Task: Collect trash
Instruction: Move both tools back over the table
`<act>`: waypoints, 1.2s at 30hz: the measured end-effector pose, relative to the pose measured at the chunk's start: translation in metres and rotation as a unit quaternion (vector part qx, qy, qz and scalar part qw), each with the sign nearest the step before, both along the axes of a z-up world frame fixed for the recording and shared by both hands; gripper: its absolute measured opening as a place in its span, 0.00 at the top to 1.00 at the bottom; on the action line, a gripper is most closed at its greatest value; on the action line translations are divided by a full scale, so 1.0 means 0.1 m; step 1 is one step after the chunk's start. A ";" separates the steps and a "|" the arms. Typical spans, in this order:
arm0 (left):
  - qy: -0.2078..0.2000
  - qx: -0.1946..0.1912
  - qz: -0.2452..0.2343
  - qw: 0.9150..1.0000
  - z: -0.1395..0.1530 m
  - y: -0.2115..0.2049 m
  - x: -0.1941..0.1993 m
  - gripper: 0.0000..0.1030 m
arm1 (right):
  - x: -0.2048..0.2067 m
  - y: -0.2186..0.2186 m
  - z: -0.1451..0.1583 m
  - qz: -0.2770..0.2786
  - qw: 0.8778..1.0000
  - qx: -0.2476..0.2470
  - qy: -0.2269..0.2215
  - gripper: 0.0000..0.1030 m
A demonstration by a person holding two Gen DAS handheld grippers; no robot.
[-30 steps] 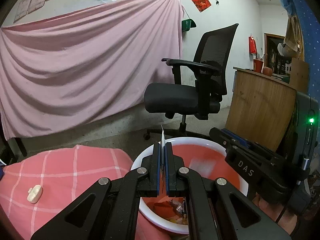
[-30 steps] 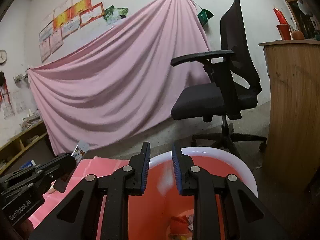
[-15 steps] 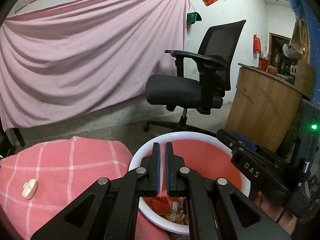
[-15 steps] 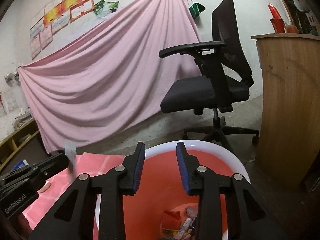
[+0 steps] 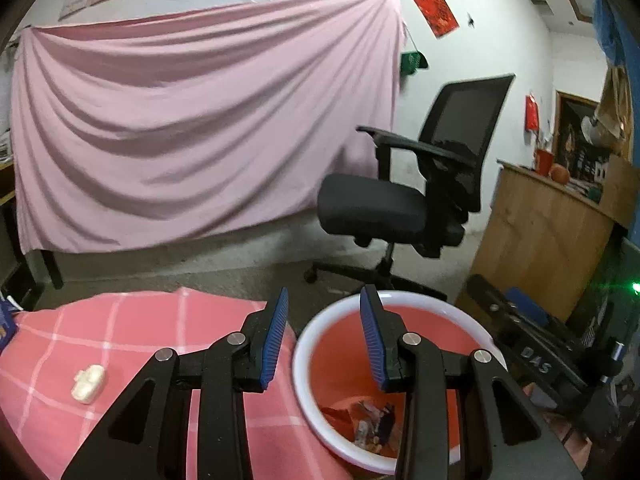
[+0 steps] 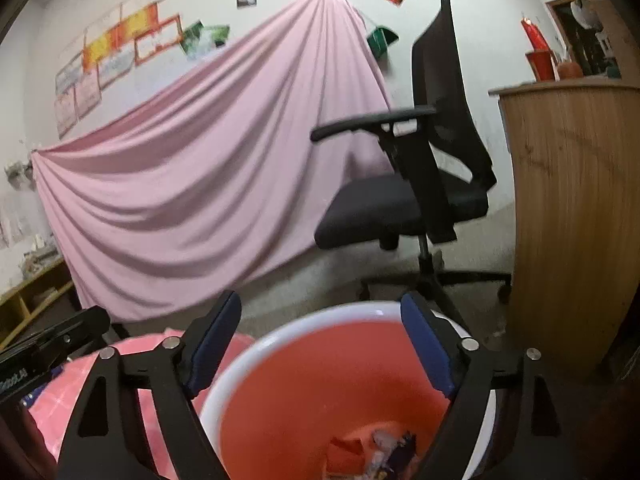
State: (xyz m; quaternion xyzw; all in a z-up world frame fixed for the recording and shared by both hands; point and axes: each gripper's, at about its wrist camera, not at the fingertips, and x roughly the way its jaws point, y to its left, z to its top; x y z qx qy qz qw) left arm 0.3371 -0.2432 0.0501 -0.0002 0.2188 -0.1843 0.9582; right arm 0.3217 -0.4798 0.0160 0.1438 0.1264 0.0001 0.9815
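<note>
Both grippers hang over the bin (image 5: 394, 322) with jaws opening and nothing between them, placed there, I judge, to drop trash in. The left gripper (image 5: 323, 330) has ribbed blue pads; the right gripper (image 6: 320, 340) spreads wider. Inside the bin, crumpled wrappers (image 5: 374, 420) lie on its smooth red bottom. Left of the bin, a small pale lump (image 5: 88, 378) rests on soft pink checked cloth (image 5: 120, 332).

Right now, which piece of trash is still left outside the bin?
Start at the pink checked cloth left of the white-rimmed red plastic bin. Near its left side lies a small cream lumpy scrap, the only loose pale thing on the cloth.
</note>
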 end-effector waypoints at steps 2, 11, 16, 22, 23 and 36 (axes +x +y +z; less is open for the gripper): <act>-0.006 -0.010 0.013 1.000 0.06 0.13 -0.01 0.56 | -0.05 0.04 0.05 -0.004 1.000 0.000 -0.021 0.04; -0.036 -0.046 0.071 0.996 0.20 0.75 -0.15 0.02 | -0.09 0.35 0.23 0.013 0.998 0.008 -0.058 0.00; -0.044 -0.042 0.103 0.993 0.18 1.07 -0.22 0.02 | -0.12 0.65 0.31 0.031 0.996 -0.018 -0.087 0.00; -0.061 -0.039 0.136 0.988 0.15 1.39 -0.32 0.02 | -0.10 1.03 0.39 0.055 0.993 -0.034 -0.102 0.00; -0.065 -0.038 0.143 0.987 0.14 1.47 -0.34 0.02 | -0.10 1.10 0.39 0.060 0.992 -0.038 -0.106 0.00; -0.109 0.009 0.202 0.973 -0.01 2.27 -0.61 0.02 | -0.01 2.05 0.26 0.156 0.975 -0.114 -0.109 0.00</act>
